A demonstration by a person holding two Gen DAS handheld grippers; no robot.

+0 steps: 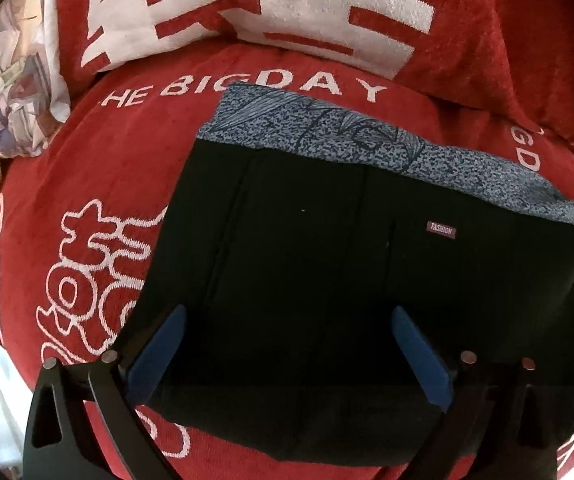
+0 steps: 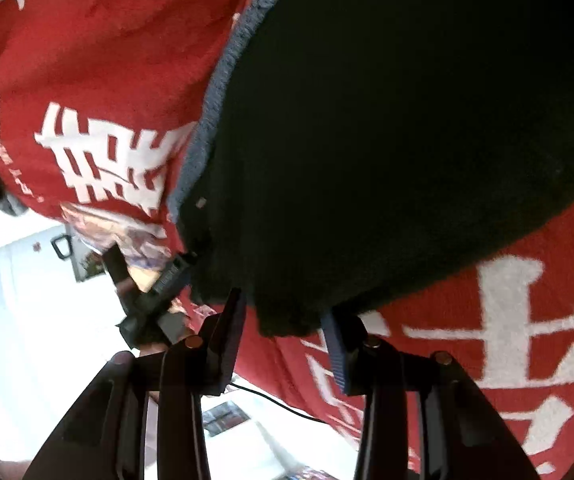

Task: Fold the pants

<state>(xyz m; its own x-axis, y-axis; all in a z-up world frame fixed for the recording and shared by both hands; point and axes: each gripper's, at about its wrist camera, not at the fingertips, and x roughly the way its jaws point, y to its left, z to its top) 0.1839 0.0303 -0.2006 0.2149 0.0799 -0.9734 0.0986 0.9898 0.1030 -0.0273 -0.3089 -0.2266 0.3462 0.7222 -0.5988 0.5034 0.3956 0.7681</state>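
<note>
Below the left wrist camera, the black pants [image 1: 327,280] lie folded on a red blanket [image 1: 99,168]; left gripper [image 1: 287,352] is spread wide, empty, above them. From the right wrist: right gripper [image 2: 287,336] half-parted at the hem, unclamped; cloth should be seated deep before any clenching.

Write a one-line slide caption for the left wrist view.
Open left gripper poised over folded black pants with grey waistband on red blanket.
</note>
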